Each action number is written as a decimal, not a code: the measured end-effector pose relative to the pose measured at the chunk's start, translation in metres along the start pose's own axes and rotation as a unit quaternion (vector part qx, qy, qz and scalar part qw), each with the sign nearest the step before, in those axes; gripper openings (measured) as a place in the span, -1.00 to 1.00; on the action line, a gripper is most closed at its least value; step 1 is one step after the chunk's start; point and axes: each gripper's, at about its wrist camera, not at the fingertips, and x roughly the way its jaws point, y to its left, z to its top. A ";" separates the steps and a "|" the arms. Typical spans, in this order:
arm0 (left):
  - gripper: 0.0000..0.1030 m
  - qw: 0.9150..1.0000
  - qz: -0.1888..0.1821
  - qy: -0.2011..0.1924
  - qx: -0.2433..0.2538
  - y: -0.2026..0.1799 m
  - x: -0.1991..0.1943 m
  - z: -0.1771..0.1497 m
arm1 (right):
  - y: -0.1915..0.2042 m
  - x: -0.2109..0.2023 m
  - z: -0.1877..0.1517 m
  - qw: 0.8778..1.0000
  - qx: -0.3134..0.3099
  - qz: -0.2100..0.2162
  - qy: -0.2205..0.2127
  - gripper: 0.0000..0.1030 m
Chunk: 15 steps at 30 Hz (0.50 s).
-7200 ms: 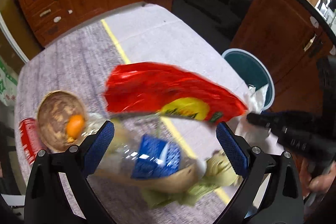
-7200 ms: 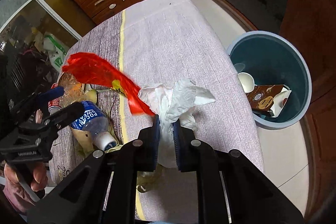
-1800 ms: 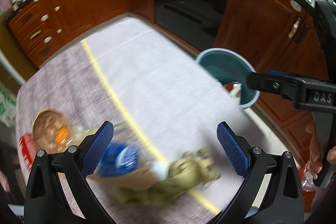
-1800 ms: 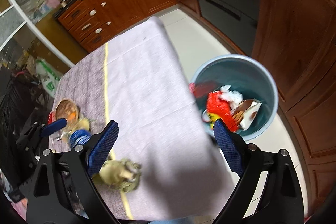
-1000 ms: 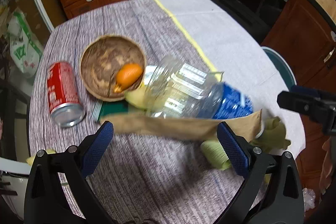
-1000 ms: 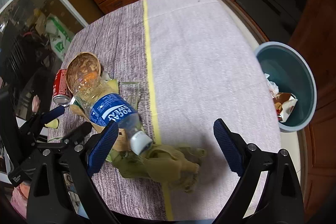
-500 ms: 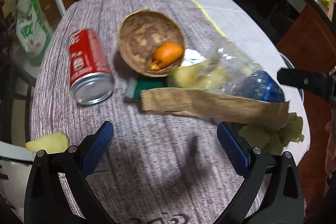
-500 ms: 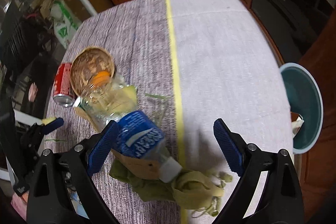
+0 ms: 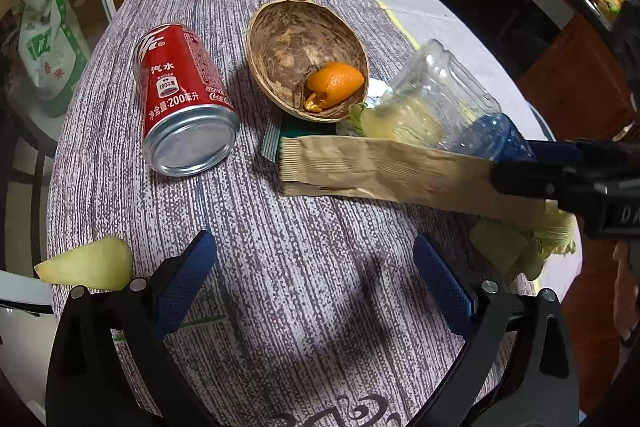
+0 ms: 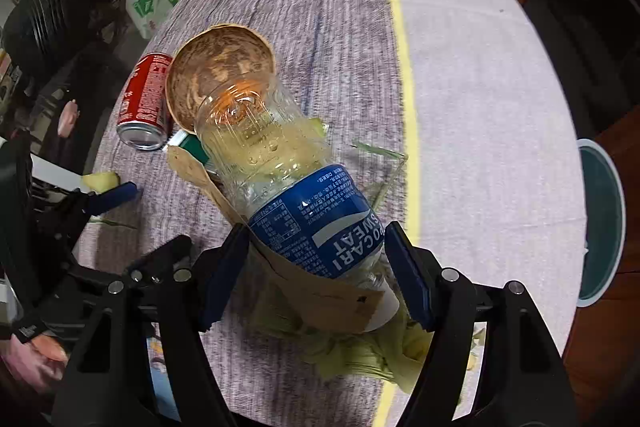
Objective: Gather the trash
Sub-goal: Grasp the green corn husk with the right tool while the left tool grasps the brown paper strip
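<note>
Bottle (image 10: pixel 308 211) lies between right tongs (image 10: pixel 316 275), pads closing in.

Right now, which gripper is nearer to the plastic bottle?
Right. The right gripper, whose jaws have just been closing, straddles the plastic bottle at its blue label. The left gripper hangs open over bare tablecloth, apart from the bottle.

Evenly lit from above, soft shadows on the cloth (image 9: pixel 320 227). Glare on the can (image 9: pixel 188 147) and bottle (image 10: pixel 280 163). Strong fisheye bending, dark corners; slight blur at right.
</note>
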 end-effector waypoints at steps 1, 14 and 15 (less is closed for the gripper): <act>0.92 1.000 -0.004 0.001 0.000 0.001 0.000 0.000 | 0.001 0.001 0.003 1.000 0.001 0.002 0.001 0.31; 0.92 1.000 -0.014 0.006 0.002 -0.001 0.002 0.007 | -0.005 0.012 0.031 1.000 0.006 0.000 -0.013 0.05; 0.92 1.000 -0.012 0.005 0.005 -0.004 0.002 0.011 | -0.013 0.008 0.031 1.000 0.018 0.005 -0.019 -0.06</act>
